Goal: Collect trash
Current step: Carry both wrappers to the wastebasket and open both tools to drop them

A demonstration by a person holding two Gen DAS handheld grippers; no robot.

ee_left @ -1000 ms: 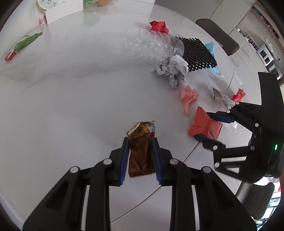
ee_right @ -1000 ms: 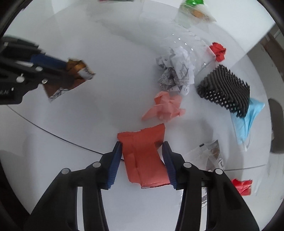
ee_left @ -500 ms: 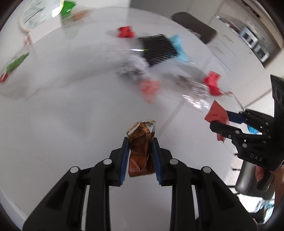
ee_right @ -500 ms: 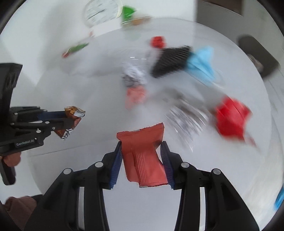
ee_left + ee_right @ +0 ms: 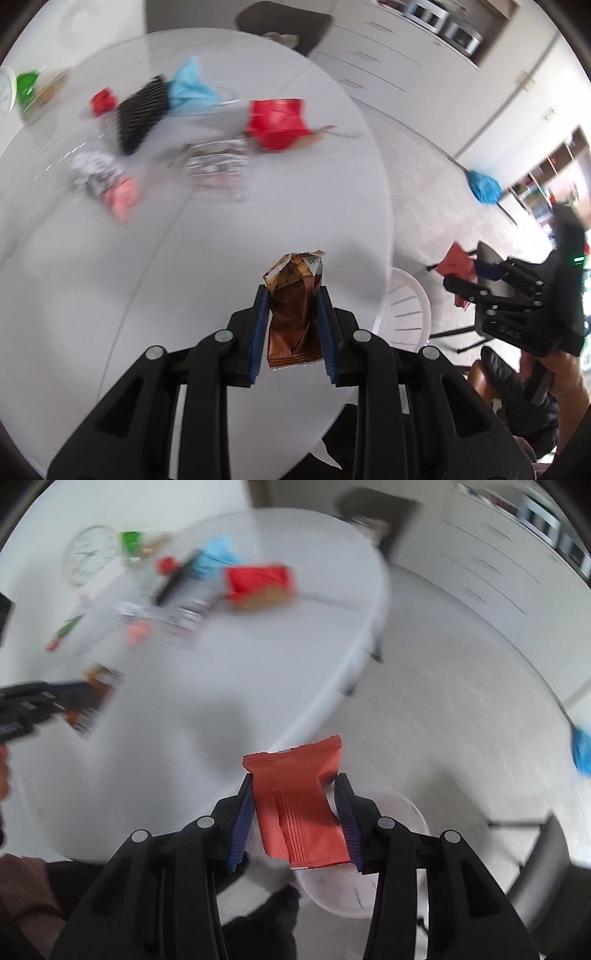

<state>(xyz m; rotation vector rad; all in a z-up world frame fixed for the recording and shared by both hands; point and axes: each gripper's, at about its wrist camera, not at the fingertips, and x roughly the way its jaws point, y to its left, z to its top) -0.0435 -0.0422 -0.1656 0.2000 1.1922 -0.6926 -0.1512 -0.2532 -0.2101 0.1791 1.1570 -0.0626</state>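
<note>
Both tongs were loaded: the left tongs (image 5: 291, 328) were clenched on a crinkled brown wrapper (image 5: 293, 314) with a torn-open top, still above the white worktop (image 5: 184, 277) near its edge, while the right tongs (image 5: 297, 825) gripped a flat red packet (image 5: 299, 808), creased down the middle, out past the edge over the white bin (image 5: 369, 897) on the floor. Looked like the carry-to-bin step, pretty much at the drop. I'd guess the next move was letting the red one go first, then bringing the brown one across. Plenty of trash was left on the worktop.
</note>
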